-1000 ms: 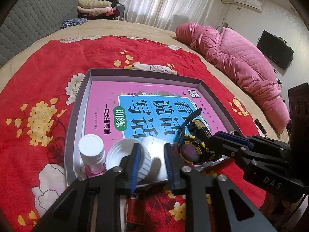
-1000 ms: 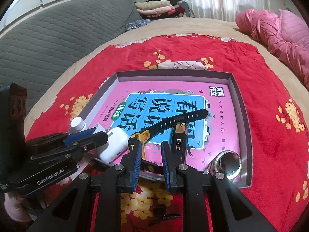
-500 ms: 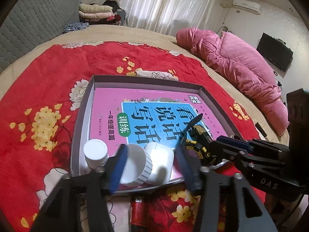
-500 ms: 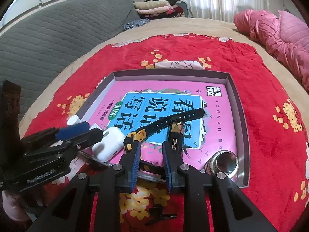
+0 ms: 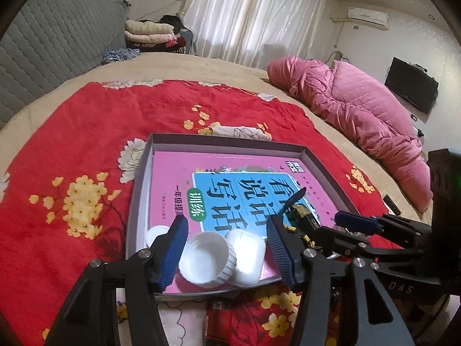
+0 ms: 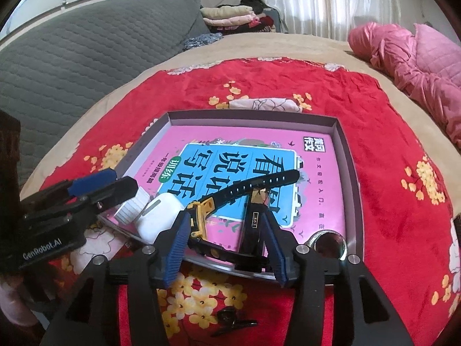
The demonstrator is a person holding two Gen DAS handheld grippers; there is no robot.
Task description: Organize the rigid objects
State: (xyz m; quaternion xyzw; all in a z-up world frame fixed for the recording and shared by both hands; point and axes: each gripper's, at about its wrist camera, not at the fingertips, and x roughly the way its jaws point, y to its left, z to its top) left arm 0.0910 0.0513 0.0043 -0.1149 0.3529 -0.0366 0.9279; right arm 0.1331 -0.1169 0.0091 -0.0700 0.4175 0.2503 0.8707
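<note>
A grey tray point(image 5: 230, 141) point(image 6: 253, 115) on the red flowered blanket holds a pink book point(image 5: 173, 173) point(image 6: 317, 190). A white bottle point(image 5: 249, 253) point(image 6: 158, 216) with a ribbed cap point(image 5: 206, 259) lies on its side at the tray's near edge. It lies between the fingers of my left gripper point(image 5: 226, 248) point(image 6: 112, 186), whose jaws are opening, pads off it. A black and yellow watch point(image 6: 198, 219) point(image 5: 302, 219) lies on the book. My right gripper point(image 6: 226, 242) point(image 5: 343, 230) straddles it, jaws opening, pads clear of the watch.
A small white bottle point(image 5: 155, 232) stands in the tray's near left corner, partly behind my left finger. A shiny metal ring point(image 6: 328, 242) sits in the near right corner. A black clip point(image 6: 230, 317) lies on the blanket. A pink quilt point(image 5: 360, 109) is piled at the right.
Both grippers have opened. The left one let go of the white bottle and the right one let go of the watch; both things stay in the tray.
</note>
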